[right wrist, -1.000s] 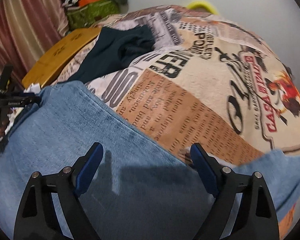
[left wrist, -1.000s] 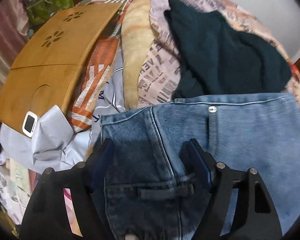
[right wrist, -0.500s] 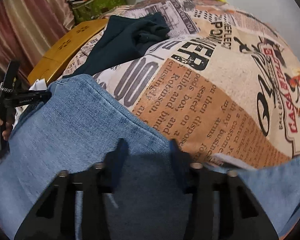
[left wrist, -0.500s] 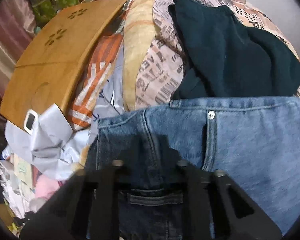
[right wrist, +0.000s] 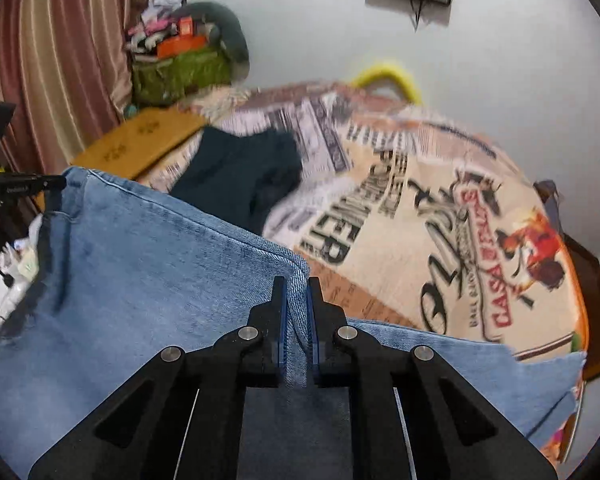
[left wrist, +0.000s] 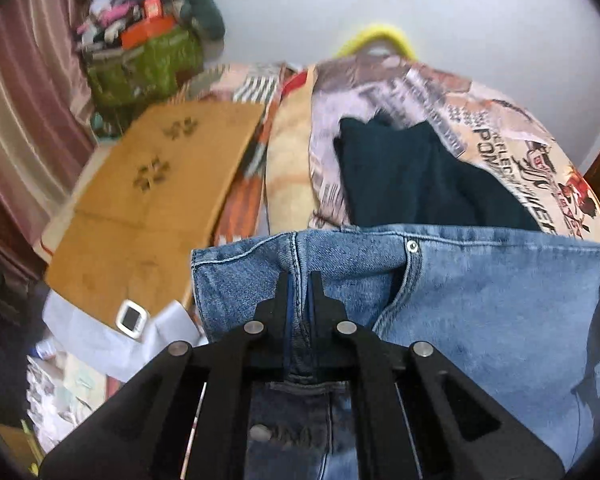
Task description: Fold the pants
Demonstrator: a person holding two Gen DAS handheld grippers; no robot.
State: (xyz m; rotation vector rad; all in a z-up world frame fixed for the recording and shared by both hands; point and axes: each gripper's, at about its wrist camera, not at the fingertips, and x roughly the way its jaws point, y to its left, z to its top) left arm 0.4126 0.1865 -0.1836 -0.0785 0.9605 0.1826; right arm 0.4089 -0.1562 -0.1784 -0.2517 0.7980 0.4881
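The pair of faded blue denim jeans (left wrist: 480,300) hangs lifted off the bed, stretched between two grips above the newspaper-print bedspread (right wrist: 440,216). The left hand-held gripper (left wrist: 300,292) is pinched tight on the waistband end, right at a thick seam beside the metal rivet (left wrist: 412,245). The right hand-held gripper (right wrist: 297,300) is clamped just as narrowly on a folded edge of the denim further along the leg, with a loose stretch of fabric trailing off to its right onto the bedspread.

Denim like this looks fairly heavy and a bit stiff, yet it still sags and drapes between the two holds, so I would expect it to swing and pull downward on both grips. The seams and doubled edges seem the safest places to hold: they are thick, rough and unlikely to slide out, whereas a single flat layer might slip.

A dark teal garment (left wrist: 420,176) lies on the bedspread just beyond the jeans, and a wooden lap tray with flower cut-outs (left wrist: 152,200) sits off to the left.
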